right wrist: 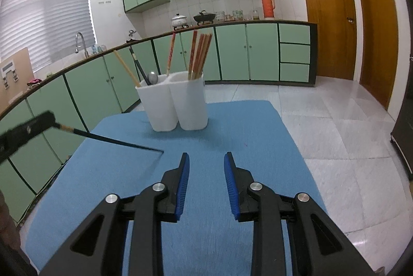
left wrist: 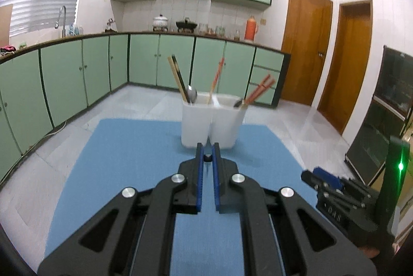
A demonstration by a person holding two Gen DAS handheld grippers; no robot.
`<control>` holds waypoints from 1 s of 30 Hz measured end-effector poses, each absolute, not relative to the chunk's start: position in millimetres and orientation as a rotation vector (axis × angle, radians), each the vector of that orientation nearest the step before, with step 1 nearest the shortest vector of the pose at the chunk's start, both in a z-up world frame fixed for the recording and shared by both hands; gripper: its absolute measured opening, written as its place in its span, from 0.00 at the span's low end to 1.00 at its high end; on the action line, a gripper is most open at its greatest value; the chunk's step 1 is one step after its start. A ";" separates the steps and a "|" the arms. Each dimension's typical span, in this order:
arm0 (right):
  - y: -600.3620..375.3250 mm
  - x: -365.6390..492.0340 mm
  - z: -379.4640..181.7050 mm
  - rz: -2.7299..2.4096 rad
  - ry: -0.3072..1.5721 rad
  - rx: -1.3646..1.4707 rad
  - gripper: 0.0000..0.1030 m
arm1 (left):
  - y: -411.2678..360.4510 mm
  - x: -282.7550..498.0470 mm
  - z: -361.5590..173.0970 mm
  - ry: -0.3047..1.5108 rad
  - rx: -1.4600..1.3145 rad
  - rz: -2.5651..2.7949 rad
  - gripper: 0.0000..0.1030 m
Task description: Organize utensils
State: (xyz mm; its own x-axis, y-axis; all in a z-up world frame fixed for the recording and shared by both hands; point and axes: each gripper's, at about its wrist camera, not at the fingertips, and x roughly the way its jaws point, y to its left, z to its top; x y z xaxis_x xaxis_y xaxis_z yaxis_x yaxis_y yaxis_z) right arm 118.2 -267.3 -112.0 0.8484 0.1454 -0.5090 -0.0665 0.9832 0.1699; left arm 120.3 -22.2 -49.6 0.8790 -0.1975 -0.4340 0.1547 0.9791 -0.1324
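Observation:
A white two-compartment utensil holder (left wrist: pixel 211 121) (right wrist: pixel 178 105) stands on the far part of the blue mat (left wrist: pixel 124 147) (right wrist: pixel 245 126). Its left compartment holds a wooden chopstick, a black one, a red one and a metal spoon (right wrist: pixel 152 77). Several red chopsticks (right wrist: pixel 198 54) lean in the right compartment. My left gripper (left wrist: pixel 207 147) (right wrist: pixel 50 121) is shut on a black chopstick (left wrist: pixel 207 158) (right wrist: pixel 111 140), which it holds above the mat, tip slanting down to the right. My right gripper (right wrist: pixel 206 157) (left wrist: pixel 309 174) hovers open over the mat with nothing between its fingers.
Green base cabinets (right wrist: pixel 232 54) and a counter with pots and a red thermos (right wrist: pixel 268 5) run along the back. Wooden doors (right wrist: pixel 327 17) stand at the right. A dark cabinet (left wrist: pixel 382 116) sits on the tiled floor beside the mat.

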 end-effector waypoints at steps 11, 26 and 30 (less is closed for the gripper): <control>-265.2 125.3 -96.6 0.122 0.523 0.132 0.27 | -20.8 139.5 -11.5 0.374 -0.115 -0.186 0.05; -270.6 134.5 -102.4 0.127 0.539 0.155 0.27 | -17.1 167.8 48.1 0.243 -0.126 -0.187 0.05; -272.4 139.6 -105.5 0.127 0.549 0.161 0.27 | -21.6 168.7 77.0 0.161 -0.120 -0.186 0.05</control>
